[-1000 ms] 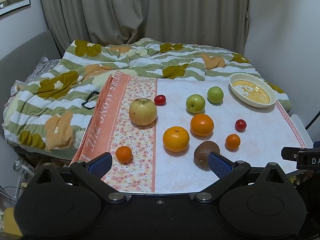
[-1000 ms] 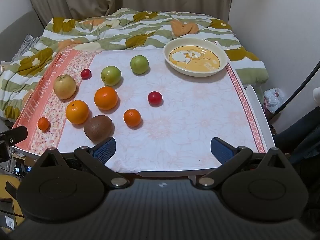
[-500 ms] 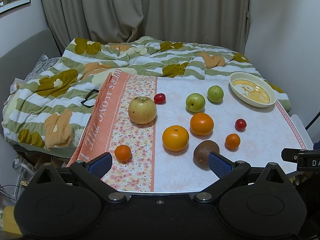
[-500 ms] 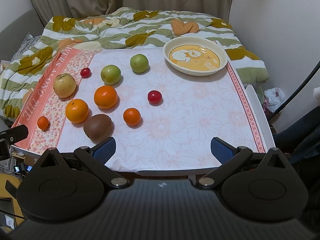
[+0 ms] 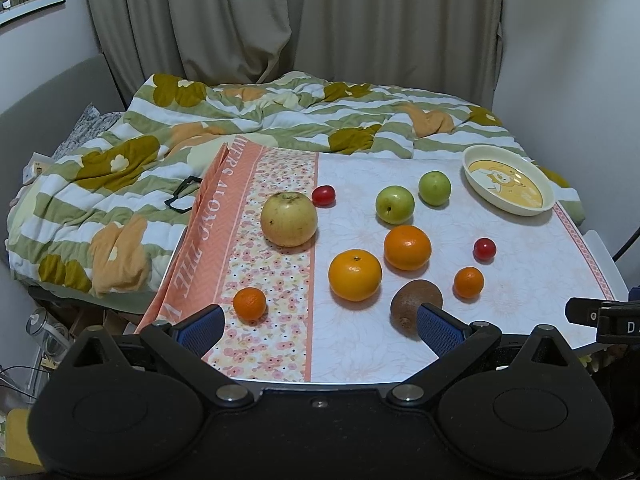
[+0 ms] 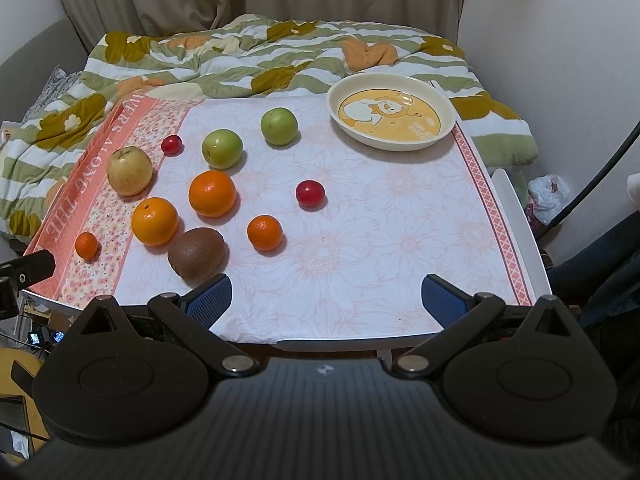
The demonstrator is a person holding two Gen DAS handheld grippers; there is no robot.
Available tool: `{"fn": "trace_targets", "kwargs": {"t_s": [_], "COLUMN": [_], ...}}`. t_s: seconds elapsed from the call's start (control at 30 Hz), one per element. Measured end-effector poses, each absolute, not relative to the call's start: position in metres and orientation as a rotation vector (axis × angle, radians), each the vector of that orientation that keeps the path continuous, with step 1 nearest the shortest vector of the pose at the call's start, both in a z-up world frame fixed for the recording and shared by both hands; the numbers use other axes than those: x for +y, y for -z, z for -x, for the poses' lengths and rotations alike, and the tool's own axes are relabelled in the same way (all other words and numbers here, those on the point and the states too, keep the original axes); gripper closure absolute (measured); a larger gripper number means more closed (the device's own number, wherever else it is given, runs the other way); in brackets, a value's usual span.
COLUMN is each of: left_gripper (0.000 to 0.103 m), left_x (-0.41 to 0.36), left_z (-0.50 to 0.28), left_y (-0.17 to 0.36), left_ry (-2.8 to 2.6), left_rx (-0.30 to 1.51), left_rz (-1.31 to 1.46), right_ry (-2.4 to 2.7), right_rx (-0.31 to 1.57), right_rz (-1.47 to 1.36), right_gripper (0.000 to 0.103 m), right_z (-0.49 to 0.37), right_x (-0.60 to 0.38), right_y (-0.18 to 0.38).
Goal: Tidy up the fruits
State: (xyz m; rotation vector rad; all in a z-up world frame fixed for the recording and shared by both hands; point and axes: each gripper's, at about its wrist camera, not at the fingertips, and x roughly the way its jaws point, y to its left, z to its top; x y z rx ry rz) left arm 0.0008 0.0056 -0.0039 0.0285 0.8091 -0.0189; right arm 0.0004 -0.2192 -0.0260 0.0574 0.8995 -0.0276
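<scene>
- Both tongs hang at the near edge of the worktop (image 6: 516, 264), each spread wide with nothing between the blue pads; the left tongs (image 5: 318, 326) face the fruit cluster, the right tongs (image 6: 326, 294) face bare cloth in front of the dish.
- The dish (image 6: 390, 110) sits empty at the far right corner, well apart from most fruit; it looks like the intended collecting place, so nothing has been sorted yet.
- The fruit lies loose on the left half: a yellow apple (image 5: 289, 219) and one cherry tomato (image 5: 323, 195) near the orange band, two green apples (image 5: 395, 204) behind, two oranges (image 5: 355, 275) in the middle.
- The kiwi (image 5: 416, 306) lies nearest the left tongs, just beside its right pad, so it is a likely first pick.
- A small mandarin (image 5: 249, 303) sits near the left pad; a second mandarin (image 6: 264, 232) and the other tomato (image 6: 310, 193) lie closest to the right tongs' side.
- Round fruit may roll, so a wide opening suits a centred approach.
</scene>
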Motion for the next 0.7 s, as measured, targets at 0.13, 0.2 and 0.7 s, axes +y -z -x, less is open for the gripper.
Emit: {"fn": "trace_targets", "kwargs": {"t_s": [0.13,0.2,0.7], "left_gripper": [0.0,0.0,0.0], "left_x": [0.006,0.005,0.005], "left_z": [-0.001,-0.001,0.001], "left_y": [0.004,0.003,-0.014], "left_ry": [0.018,0.016,-0.029], "left_rx": [0.82,0.825,0.811], "left_rz": [-0.031,-0.035,-0.026], "right_ry": [0.026,0.027,-0.014], "right_rx": [0.901,0.901,0.883], "right_rz": [-0.057,-0.059,-0.051], "right_gripper": [0.0,0.0,0.0], "right_z": [0.0,0.0,-0.002], "right_x": [-0.219,-0.219,-0.224], "right_y": [0.026,0.025,0.005]}}
